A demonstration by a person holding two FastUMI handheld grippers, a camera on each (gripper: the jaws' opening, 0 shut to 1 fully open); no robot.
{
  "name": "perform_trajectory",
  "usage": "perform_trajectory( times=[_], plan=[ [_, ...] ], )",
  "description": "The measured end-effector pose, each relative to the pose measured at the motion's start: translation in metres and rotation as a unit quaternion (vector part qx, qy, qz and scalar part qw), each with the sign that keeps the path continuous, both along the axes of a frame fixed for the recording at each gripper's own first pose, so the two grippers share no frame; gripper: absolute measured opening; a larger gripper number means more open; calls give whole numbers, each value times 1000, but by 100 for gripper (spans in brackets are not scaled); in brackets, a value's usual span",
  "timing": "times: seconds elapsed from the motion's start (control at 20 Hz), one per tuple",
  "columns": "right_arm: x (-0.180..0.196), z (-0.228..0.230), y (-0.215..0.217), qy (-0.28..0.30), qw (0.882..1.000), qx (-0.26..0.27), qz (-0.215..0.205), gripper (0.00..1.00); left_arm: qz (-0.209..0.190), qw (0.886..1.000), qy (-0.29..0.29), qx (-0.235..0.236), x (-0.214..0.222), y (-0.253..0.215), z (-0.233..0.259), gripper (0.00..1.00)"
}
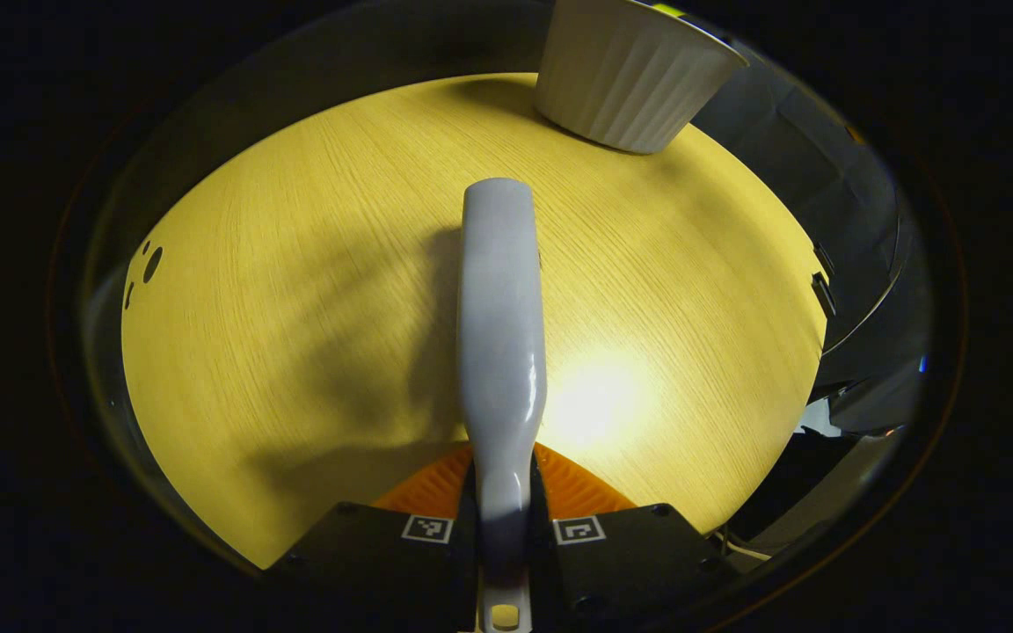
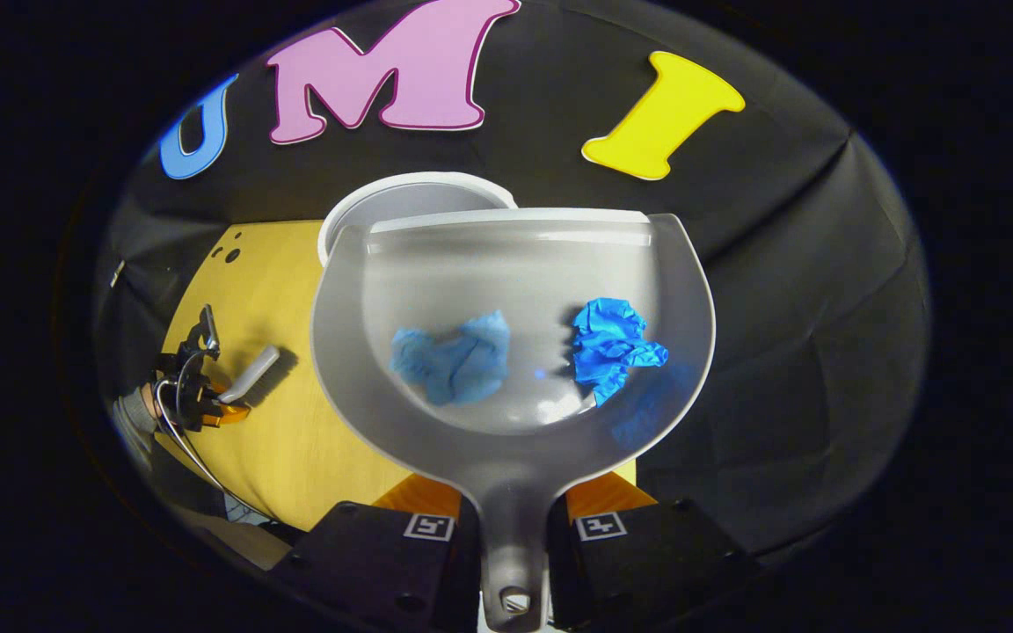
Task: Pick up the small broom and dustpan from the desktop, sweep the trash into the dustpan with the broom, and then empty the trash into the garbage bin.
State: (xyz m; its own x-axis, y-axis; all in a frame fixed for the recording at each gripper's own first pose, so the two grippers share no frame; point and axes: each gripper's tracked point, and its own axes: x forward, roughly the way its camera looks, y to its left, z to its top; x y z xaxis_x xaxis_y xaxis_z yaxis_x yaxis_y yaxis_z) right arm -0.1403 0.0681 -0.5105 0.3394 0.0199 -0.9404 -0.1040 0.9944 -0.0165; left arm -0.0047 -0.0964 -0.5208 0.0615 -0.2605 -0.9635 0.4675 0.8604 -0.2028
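The right gripper (image 2: 513, 527) is holding the translucent dustpan (image 2: 515, 352) by its handle, jaws clamped on it, with two crumpled blue scraps of trash (image 2: 612, 347) lying inside and the pan's lip hanging near the white garbage bin (image 2: 419, 198). The left gripper (image 1: 503, 527) is gripping the small broom (image 1: 500, 334) over the bare yellow counter (image 1: 295, 290), jaws closed on its handle. Sweeping appears done; tipping the trash into the bin is what seems to be remaining.
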Motion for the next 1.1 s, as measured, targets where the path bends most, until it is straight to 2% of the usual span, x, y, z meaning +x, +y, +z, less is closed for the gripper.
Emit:
perform_trajectory(
  times=[0.2, 0.45, 0.5, 0.55, 0.8, 1.1],
  plan=[
    [-3, -8, -11, 11, 997, -70, 41, 35, -1, 1000, -2, -1, 1, -2, 2, 27],
    [9, 9, -32, 21, 980, -158, 123, 35, -4, 1000, -3, -2, 2, -2, 4, 27],
    [13, 14, -31, 22, 976, -169, 134, 35, -5, 1000, -4, -1, 2, -2, 4, 31],
    [14, 18, -30, 24, 973, -177, 143, 35, -7, 1000, -4, -1, 3, -3, 4, 27],
    [22, 21, -33, 46, 953, -220, 205, 35, -10, 1000, -4, 1, 4, -4, 6, 28],
    [42, 22, -24, 54, 936, -245, 248, 34, -9, 1000, -2, 4, 5, -5, 8, 28]
  ],
)
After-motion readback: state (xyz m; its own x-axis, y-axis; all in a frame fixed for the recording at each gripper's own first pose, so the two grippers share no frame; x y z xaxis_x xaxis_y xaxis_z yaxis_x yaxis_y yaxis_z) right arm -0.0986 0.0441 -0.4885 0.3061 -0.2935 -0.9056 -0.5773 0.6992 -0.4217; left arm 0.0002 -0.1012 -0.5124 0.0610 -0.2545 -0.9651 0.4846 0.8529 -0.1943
